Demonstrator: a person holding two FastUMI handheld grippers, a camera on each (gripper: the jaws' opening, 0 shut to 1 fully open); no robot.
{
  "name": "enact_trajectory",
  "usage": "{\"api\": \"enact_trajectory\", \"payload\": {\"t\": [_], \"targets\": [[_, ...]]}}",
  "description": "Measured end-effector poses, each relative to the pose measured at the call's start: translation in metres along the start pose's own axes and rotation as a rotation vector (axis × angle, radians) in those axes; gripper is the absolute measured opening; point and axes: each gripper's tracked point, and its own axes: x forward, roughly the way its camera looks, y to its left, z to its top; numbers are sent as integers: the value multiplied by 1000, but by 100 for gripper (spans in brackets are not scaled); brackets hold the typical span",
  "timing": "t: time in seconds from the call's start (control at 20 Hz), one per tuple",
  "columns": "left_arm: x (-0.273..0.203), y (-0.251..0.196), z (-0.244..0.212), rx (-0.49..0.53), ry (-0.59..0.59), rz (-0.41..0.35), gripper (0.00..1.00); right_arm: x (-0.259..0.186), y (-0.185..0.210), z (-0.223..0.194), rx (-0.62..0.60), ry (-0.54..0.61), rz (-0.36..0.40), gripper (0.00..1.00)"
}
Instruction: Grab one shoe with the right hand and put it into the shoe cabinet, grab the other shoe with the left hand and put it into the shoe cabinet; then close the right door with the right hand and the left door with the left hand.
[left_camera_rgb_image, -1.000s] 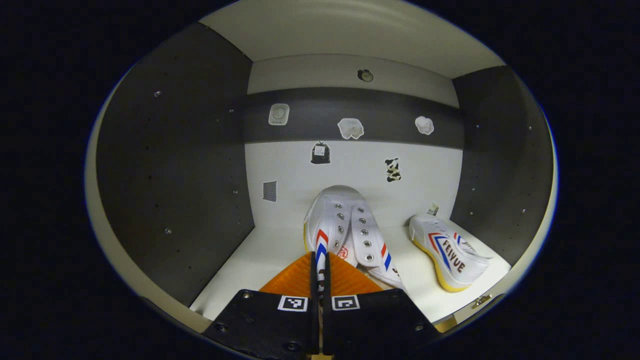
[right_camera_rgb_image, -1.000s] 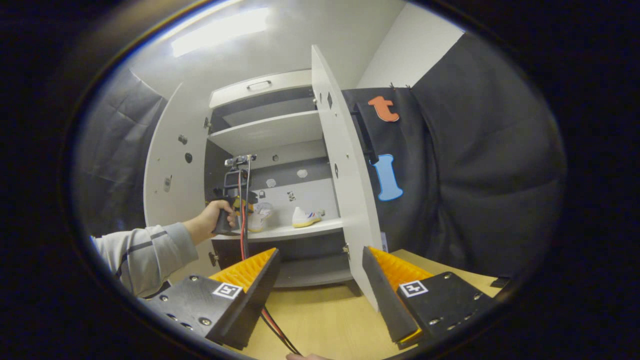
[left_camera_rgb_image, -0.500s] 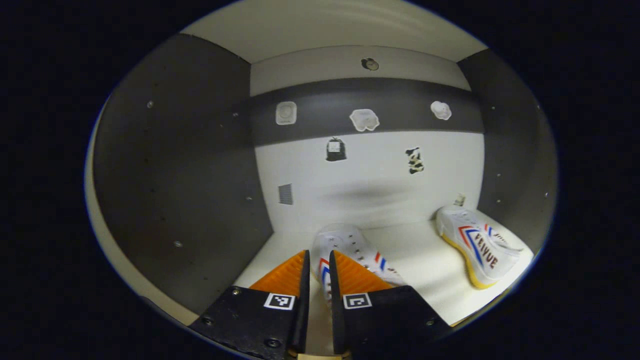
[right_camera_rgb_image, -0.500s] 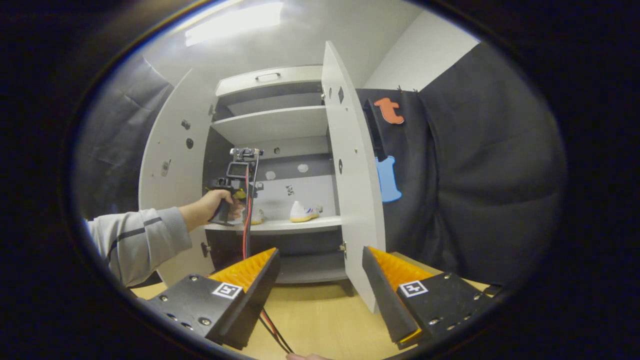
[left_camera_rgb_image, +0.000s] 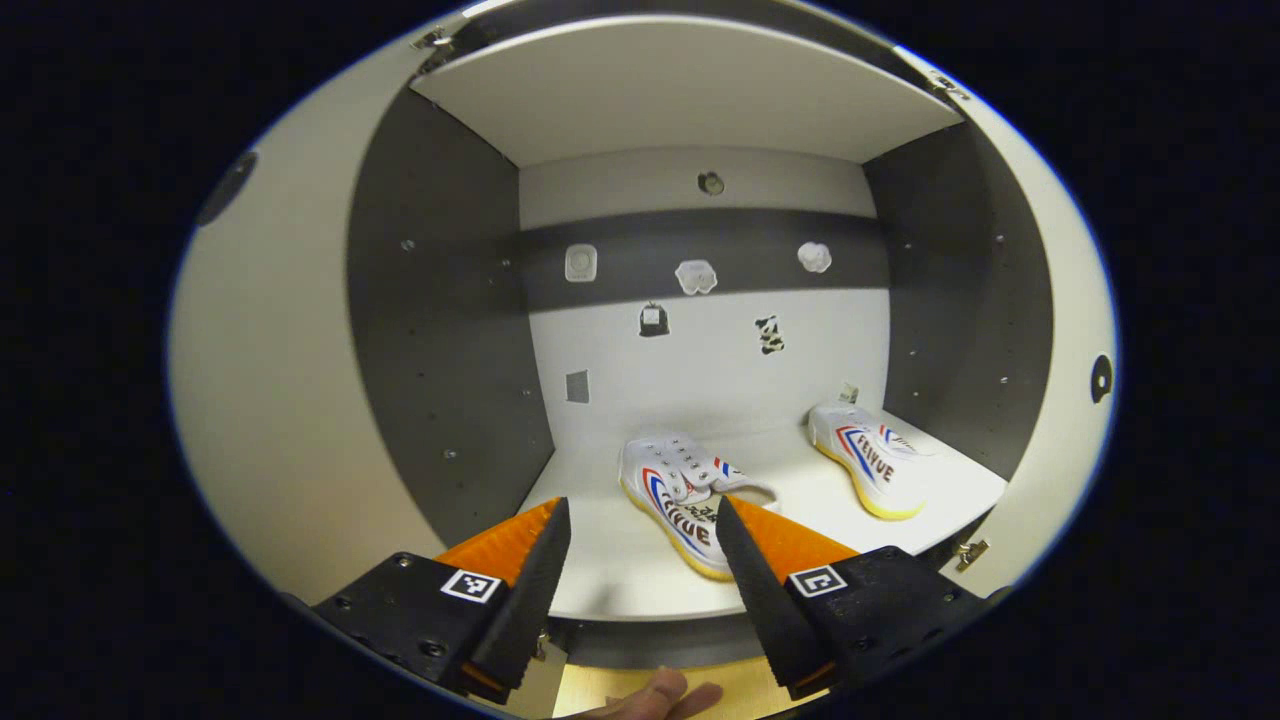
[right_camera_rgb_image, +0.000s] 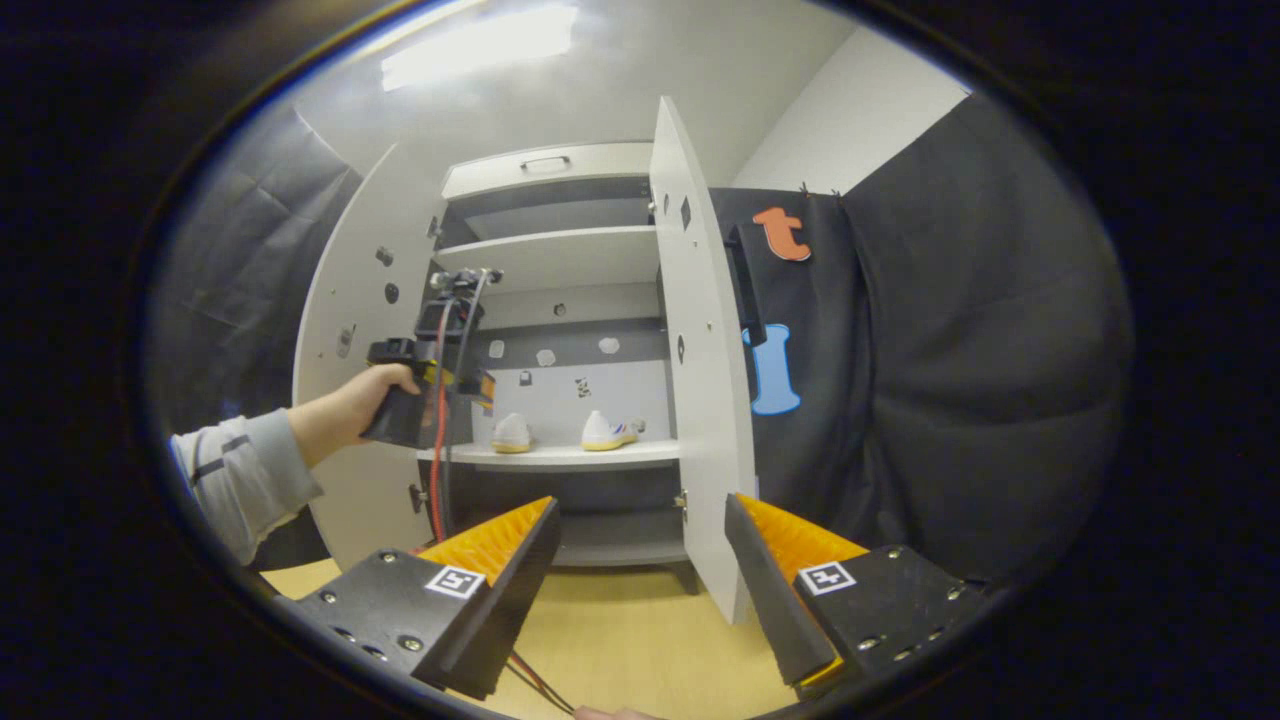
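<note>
I see the shoe cabinet standing tall at the far side of the booth in the right gripper view, on a light wooden floor. Its left door and its right door both stand swung wide. Inside, an upper shelf sits above the shelf that bears the footwear. In the left gripper view I look straight into that compartment: dark side walls, a pale back panel with a dark band across it, and several small stickers stuck on the band and below it.

Both shoes rest on the shelf, well apart from each other. The left shoe lies toward the middle of the board, toe pointing toward the back, heel near the front edge. The right shoe lies farther right, close to the right side wall, also toe to the back.

My left gripper hangs just in front of the shelf edge with its fingers spread wide, grasping nothing; the left shoe shows between them but neither finger touches it. From the right gripper view I see that same tool held up by a hand in a grey sleeve, in front of the left half of the opening, a red cable hanging from it.

My right gripper hovers well back from the cabinet over the floor, its fingers likewise spread and empty, with the edge of the right door between them in the picture.
</note>
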Motion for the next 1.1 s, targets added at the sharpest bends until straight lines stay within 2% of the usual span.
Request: {"api": "enact_trajectory", "payload": {"t": [0.2, 0.35, 0.5, 0.65, 0.85, 1.0, 1.1], "targets": [[-73, 7, 4, -56, -72, -46, 94, -4, -15, 7, -27, -15, -49, 97], [-123, 9, 0, -23, -93, -94, 95, -3, -34, 7, -35, -11, -103, 97], [-167, 14, 3, -3, -189, -104, 95, -4, -52, 10, -33, -11, -151, 97], [-205, 27, -24, -27, -183, -90, 95, -10, -80, 8, 7, 9, -219, 98], [-236, 23, -76, -39, -119, -145, 94, -6, -110, 13, 8, 41, -242, 98], [-251, 21, -99, -62, -123, -169, 95, 5, -142, 31, -26, 48, -269, 97], [-263, 24, -104, -55, -152, -165, 95, 15, -150, 41, -69, 65, -226, 98]]}}
